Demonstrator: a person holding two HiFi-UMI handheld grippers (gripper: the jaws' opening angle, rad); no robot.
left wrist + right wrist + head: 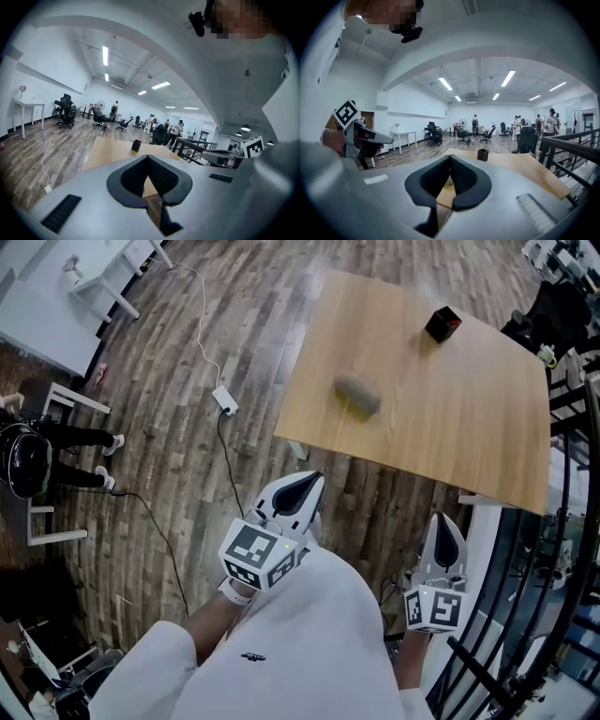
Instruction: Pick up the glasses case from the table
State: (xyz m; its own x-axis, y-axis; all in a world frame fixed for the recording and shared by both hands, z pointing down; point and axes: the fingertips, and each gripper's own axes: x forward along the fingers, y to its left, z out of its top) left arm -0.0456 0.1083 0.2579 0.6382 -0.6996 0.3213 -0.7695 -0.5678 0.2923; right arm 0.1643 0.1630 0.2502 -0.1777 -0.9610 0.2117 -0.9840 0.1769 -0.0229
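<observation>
Well short of the worktop (469,437), my left gripper (302,491) and right gripper (448,538) are both closed tight, empty.
Glasses case (358,395) lies on it, long axis slanting upper-left to lower-right in head view.

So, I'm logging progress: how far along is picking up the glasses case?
Nothing is done yet: the glasses case lies untouched on the table. In hand: nothing; the left gripper and right gripper are shut, empty, short of the table edge. To do: reach, open, grip, lift.
</observation>
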